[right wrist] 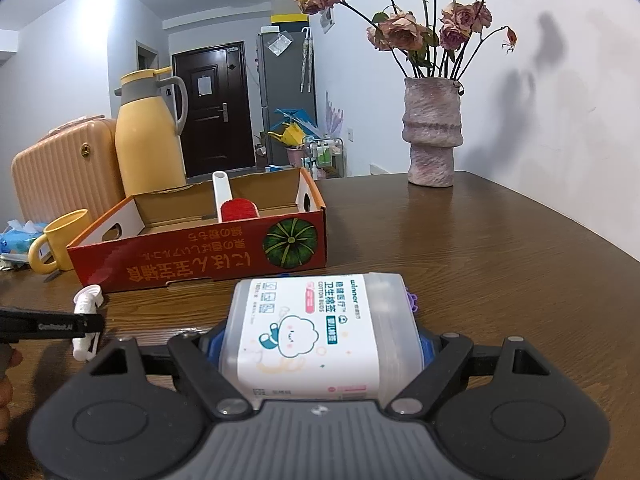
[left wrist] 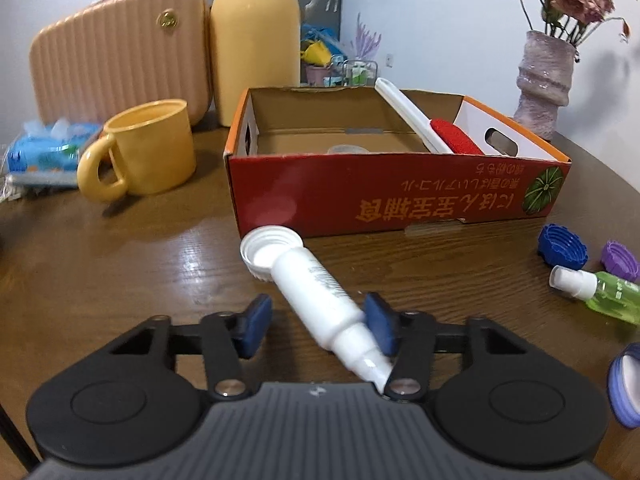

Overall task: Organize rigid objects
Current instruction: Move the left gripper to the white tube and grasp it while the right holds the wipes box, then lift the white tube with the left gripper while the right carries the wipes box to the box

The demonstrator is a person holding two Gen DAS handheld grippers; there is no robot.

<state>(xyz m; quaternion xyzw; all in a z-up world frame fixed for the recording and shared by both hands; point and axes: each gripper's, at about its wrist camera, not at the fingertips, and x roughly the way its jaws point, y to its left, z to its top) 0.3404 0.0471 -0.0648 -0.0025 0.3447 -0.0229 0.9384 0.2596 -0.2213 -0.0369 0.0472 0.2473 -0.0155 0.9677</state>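
Observation:
A white bottle [left wrist: 316, 292] with a ribbed cap lies slantwise on the wooden table [left wrist: 120, 264], between the blue pads of my left gripper [left wrist: 318, 320]. It leans on the right pad [left wrist: 380, 322]; the left pad stands apart from it, so the gripper is open. In the right wrist view a black finger [right wrist: 52, 326] of that gripper crosses the same bottle [right wrist: 86, 300]. My right gripper [right wrist: 320, 344] is shut on a clear cotton bud box [right wrist: 316, 332] with a white label. Beyond stands an open red cardboard box [left wrist: 400, 200] [right wrist: 200, 256] holding a white-handled red brush [left wrist: 452, 136] [right wrist: 236, 208].
A yellow mug [left wrist: 148, 148], yellow thermos [left wrist: 256, 40], peach case [left wrist: 116, 52] and tissue pack [left wrist: 44, 156] stand left of the box. A vase [right wrist: 432, 132] is at the back right. A blue cap [left wrist: 562, 246], purple cap [left wrist: 620, 260] and green spray bottle [left wrist: 600, 292] lie at the right.

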